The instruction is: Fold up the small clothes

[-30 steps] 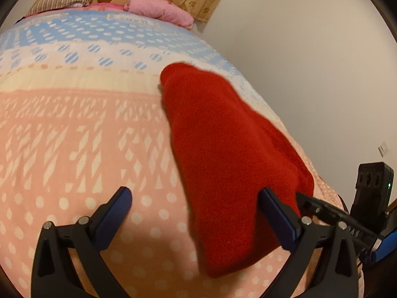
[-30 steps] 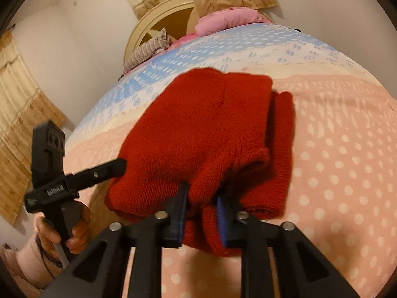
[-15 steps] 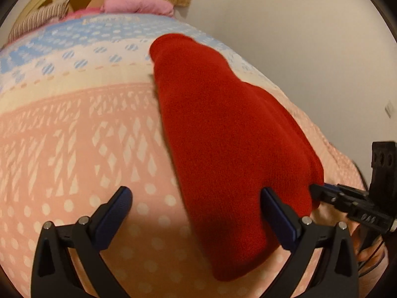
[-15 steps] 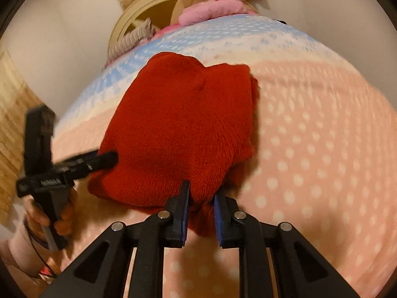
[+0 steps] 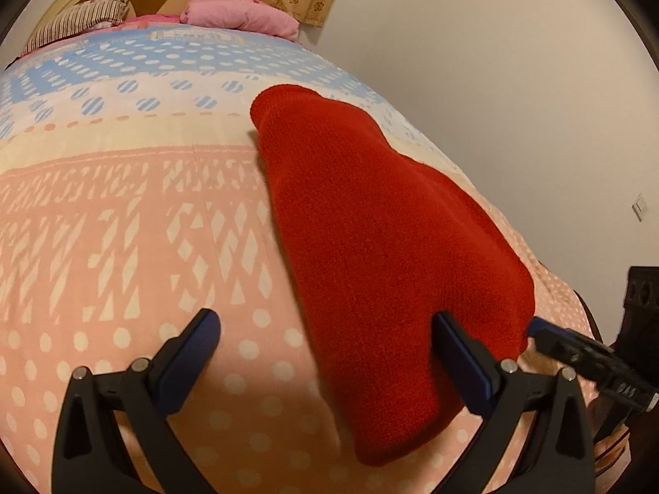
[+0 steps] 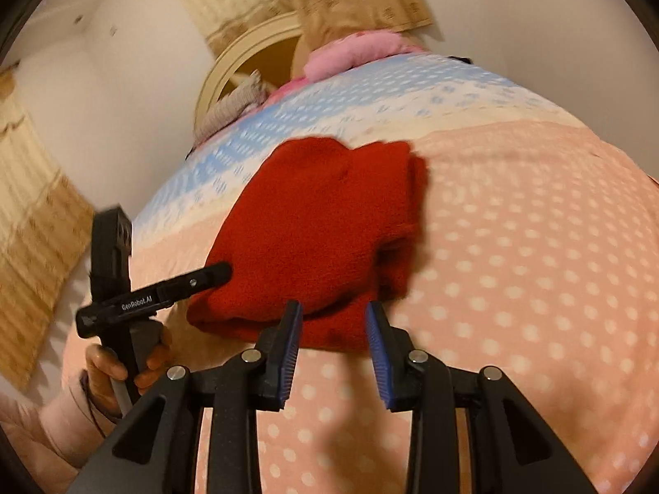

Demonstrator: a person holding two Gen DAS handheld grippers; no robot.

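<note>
A red knit garment (image 5: 383,238) lies folded on the patterned bedspread (image 5: 123,226), with a narrower layer sticking out along its right side (image 6: 416,189). My left gripper (image 5: 325,321) hangs open and wide over the garment's near left end; its right finger (image 5: 457,350) overlaps the cloth. In the right wrist view one finger of the left gripper (image 6: 197,280) points at the garment's left edge. My right gripper (image 6: 333,317) is opening. The garment's near edge (image 6: 329,329) sits between its fingertips, and the pads do not press on it.
A pink pillow (image 5: 243,18) and a striped pillow (image 5: 78,24) lie at the head of the bed before a round headboard (image 6: 243,57). A pale wall with a switch (image 5: 640,206) borders the bed's right side. A hand (image 6: 140,362) grips the left tool's handle.
The right gripper's jaws were pinched on the garment's near edge; now they stand apart and the cloth lies loose. The garment's top layer has settled flatter. The left gripper stays open.
</note>
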